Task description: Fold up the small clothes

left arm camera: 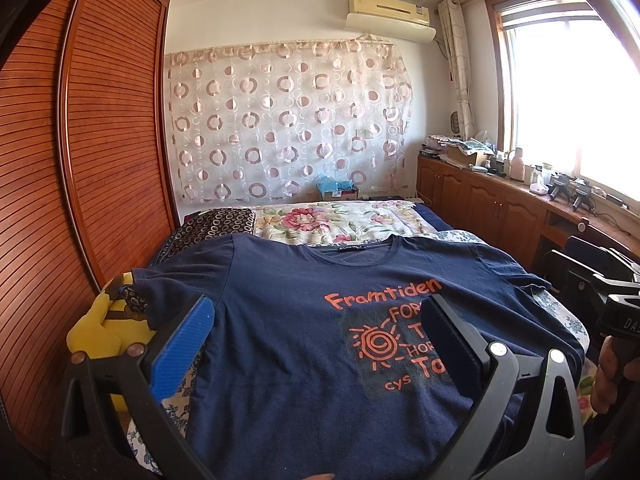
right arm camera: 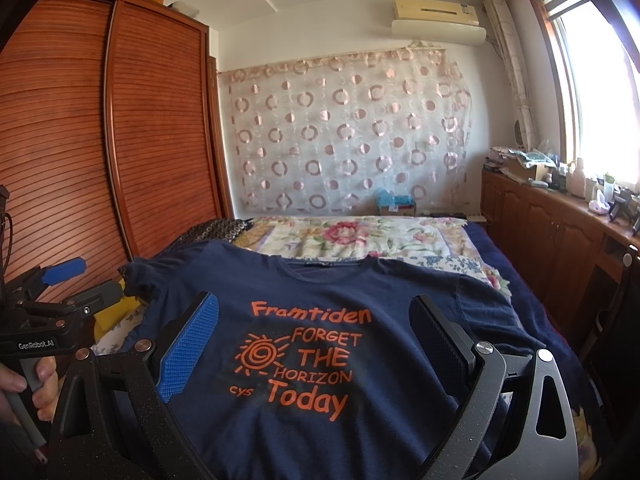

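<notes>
Both tools, left tool (left arm camera: 316,340) and right tool (right arm camera: 314,344), hover released over the flat T-shirt (right arm camera: 360,288); folding unstarted, next grasp the nine-o'clock sleeve (right arm camera: 140,276).

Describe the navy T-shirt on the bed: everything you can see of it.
The navy T-shirt lies spread flat, front up, on the bed, collar toward the far wall and both short sleeves out to the sides. It looks like soft knit cotton, mildly wrinkled and not yet folded. Its orange print shows a spiral sun and reads "Framtiden FORGET THE HORIZON Today cys". The upper edge overlaps a floral quilt. Neither gripper holds it.
</notes>
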### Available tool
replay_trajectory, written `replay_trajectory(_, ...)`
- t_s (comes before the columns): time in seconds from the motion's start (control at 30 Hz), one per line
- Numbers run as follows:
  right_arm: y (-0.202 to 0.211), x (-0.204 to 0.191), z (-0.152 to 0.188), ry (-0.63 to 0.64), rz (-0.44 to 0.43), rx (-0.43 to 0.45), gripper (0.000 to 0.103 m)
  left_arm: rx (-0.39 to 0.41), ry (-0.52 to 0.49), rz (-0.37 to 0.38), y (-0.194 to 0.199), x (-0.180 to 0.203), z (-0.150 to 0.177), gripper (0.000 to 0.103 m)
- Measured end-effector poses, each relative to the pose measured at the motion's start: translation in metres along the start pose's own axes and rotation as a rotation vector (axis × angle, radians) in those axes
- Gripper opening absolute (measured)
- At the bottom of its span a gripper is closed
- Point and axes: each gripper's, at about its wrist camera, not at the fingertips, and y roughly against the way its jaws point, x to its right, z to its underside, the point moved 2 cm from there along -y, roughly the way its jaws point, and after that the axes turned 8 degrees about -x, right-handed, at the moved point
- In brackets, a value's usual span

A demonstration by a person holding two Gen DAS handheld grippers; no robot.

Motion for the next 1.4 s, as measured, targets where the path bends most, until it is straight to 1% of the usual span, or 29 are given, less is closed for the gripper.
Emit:
replay_trajectory(0.1, -0.003, -0.006, -0.001, 0.004, -0.006, -0.006, 0.098, -0.008, 0.0, -0.006, -0.002, -0.003, 0.0, 0.103)
replay_trajectory(0.23, -0.022, -0.021, 0.0, 0.013, -0.018, -0.029, 0.098, -0.028, 0.001, -0.019, -0.009, -0.008, 0.003, 0.103)
replay_trajectory(0.37, -0.035, -0.024, 0.006, 0.028, -0.035, -0.046, 0.098, -0.049, 0.009, -0.031, -0.018, -0.018, 0.009, 0.103)
replay_trajectory(0.47, -0.049, -0.027, 0.01, 0.044, -0.049, -0.075, 0.098, -0.067, 0.018, -0.032, -0.026, -0.027, 0.015, 0.103)
replay_trajectory(0.6, -0.071, -0.028, 0.023, 0.067, -0.061, -0.114, 0.097, -0.094, 0.024, -0.057, -0.04, -0.045, 0.023, 0.103)
replay_trajectory(0.7, -0.089, -0.034, 0.03, 0.092, -0.071, -0.135, 0.095, -0.113, 0.043, -0.053, -0.049, -0.062, 0.029, 0.103)
replay_trajectory(0.8, -0.102, -0.039, 0.037, 0.116, -0.083, -0.147, 0.092, -0.134, 0.049, -0.076, -0.058, -0.08, 0.033, 0.103)
replay_trajectory(0.9, -0.114, -0.043, 0.044, 0.137, -0.086, -0.162, 0.091, -0.144, 0.054, -0.095, -0.062, -0.096, 0.034, 0.103)
replay_trajectory(1.07, -0.132, -0.05, 0.047, 0.148, -0.131, -0.204, 0.091, -0.141, 0.078, -0.114, -0.069, -0.131, 0.025, 0.103)
replay_trajectory(1.2, -0.138, -0.055, 0.046, 0.136, -0.178, -0.228, 0.091, -0.163, 0.091, -0.096, -0.082, -0.159, 0.013, 0.103)
replay_trajectory(1.33, -0.142, -0.063, 0.049, 0.148, -0.187, -0.246, 0.091, -0.207, 0.129, -0.056, -0.101, -0.184, 0.003, 0.103)
replay_trajectory(1.37, -0.143, -0.066, 0.049, 0.154, -0.19, -0.247, 0.091, -0.217, 0.14, -0.047, -0.104, -0.188, 0.001, 0.099)
replay_trajectory(1.4, -0.143, -0.067, 0.048, 0.159, -0.193, -0.247, 0.091, -0.228, 0.156, -0.027, -0.111, -0.195, -0.001, 0.099)
